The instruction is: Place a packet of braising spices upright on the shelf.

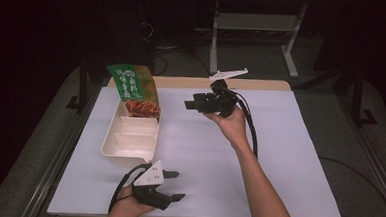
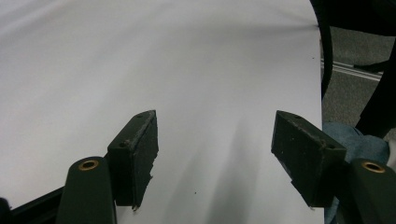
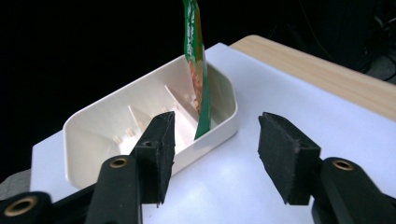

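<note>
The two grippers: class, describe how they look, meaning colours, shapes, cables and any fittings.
Both are black. The left gripper carries a grey three-cornered plate with small dark dots, and a black cable loops from it. The right gripper carries a similar plate and trails black cables. Blocky black jaws have brass-coloured rings at their bases.
</note>
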A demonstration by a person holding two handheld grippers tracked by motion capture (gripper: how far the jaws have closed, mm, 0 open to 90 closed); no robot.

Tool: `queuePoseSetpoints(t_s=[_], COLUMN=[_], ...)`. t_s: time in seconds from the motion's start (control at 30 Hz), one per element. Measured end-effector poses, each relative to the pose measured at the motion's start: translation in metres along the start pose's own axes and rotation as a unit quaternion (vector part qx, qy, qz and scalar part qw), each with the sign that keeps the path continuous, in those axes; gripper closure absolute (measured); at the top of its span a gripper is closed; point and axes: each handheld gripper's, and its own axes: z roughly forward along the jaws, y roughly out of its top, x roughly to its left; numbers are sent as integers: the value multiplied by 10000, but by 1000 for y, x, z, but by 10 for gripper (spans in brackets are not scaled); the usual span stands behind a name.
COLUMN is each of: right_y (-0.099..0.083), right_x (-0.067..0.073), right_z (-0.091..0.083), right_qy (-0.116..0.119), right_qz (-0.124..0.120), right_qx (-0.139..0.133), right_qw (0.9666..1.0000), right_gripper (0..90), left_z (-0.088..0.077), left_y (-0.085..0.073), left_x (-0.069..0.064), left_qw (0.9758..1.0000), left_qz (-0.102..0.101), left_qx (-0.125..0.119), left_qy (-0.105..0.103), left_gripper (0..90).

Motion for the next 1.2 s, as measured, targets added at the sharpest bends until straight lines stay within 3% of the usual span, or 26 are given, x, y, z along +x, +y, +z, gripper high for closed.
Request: queuePoseSetpoints(t_s=[0.47, 0.83, 1.2], right_y=[-16, -45, -64], right_x=[8, -3, -7], right_z=[-29, -52, -71], right_qy=[-46, -30, -125], right_qz=[-28, 179, 221], right_qx=[44, 85, 130], right_qw=[10000, 9998, 9996], right_gripper=[415, 390, 363], left_z=[1, 0, 1], left_y=[0, -2, -3], left_x=[-3, 2, 2], left_qw=[10000, 10000, 10000], left_qz=[36, -60, -70], left_qx=[37, 38, 67], left_qy=[8, 40, 22], left_gripper=[302, 296, 291])
